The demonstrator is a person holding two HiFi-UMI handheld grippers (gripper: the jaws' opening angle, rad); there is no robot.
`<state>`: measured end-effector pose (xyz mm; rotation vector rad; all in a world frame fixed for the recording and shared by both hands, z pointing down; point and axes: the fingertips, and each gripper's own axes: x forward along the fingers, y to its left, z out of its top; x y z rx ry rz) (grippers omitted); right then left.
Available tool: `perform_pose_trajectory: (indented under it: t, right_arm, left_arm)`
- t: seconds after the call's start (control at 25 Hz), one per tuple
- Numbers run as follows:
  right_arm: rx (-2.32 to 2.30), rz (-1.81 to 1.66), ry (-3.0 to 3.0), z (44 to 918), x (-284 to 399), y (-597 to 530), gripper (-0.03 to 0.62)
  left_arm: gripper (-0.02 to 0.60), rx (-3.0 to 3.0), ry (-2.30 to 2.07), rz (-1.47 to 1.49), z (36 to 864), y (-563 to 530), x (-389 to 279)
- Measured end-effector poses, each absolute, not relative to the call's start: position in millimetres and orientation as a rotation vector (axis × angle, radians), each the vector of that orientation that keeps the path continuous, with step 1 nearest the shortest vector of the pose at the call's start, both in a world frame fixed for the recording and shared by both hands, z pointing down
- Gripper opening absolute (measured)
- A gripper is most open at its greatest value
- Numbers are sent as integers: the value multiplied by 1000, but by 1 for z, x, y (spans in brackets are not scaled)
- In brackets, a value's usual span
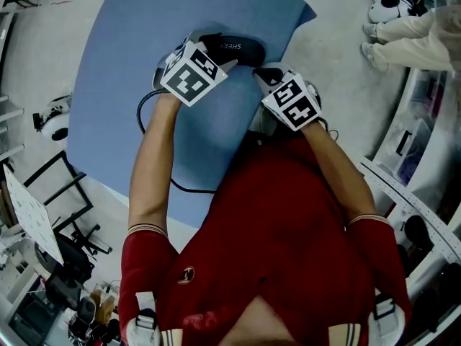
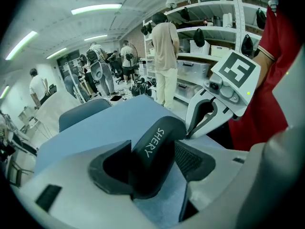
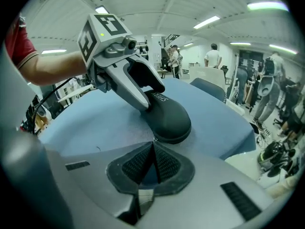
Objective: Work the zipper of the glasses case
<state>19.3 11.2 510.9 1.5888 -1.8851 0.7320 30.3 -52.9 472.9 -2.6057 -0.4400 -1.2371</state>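
Observation:
A black glasses case (image 1: pixel 236 47) printed with white letters lies on the blue table (image 1: pixel 122 71), near its far edge. My left gripper (image 1: pixel 215 50) is shut across the case's near end; in the left gripper view both pads press the case (image 2: pixel 155 149) between them. My right gripper (image 1: pixel 263 71) comes in from the right with its jaws shut. In the right gripper view its tips (image 3: pixel 153 146) meet at the rounded end of the case (image 3: pixel 167 117), pinching a small metal zipper pull (image 3: pixel 154 139). The zipper line itself is hard to make out.
A black cable (image 1: pixel 148 114) loops over the table's left side. The table's edge drops to the floor right of the case. A person in beige trousers (image 1: pixel 407 38) stands at the far right beside shelves. Racks and gear crowd the lower left.

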Motion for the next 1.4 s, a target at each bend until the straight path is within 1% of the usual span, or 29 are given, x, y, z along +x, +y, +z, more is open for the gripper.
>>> perform_pose_trajectory:
  t: [0.36, 0.56, 0.72, 0.96, 1.2, 1.4]
  right_arm:
    - [1651, 712, -1798, 511, 25, 12, 0]
    - [1658, 676, -1768, 512, 34, 20, 37]
    - [1667, 638, -1787, 505, 38, 23, 41]
    - [1743, 523, -1845, 474, 41, 22, 49]
    - [1768, 346, -2013, 429, 50, 22, 48]
    - [1751, 215, -2219, 389, 54, 5, 25]
  left_arm:
    - [267, -2596, -448, -1135, 471, -49, 26]
    - [268, -2590, -390, -1057, 470, -50, 24]
    - [268, -2604, -326, -985, 463, -51, 21]
    - [268, -2757, -148, -766, 431, -49, 11]
    - [267, -2944, 140, -539, 385, -35, -2]
    - [252, -3066, 381, -332, 351, -36, -8]
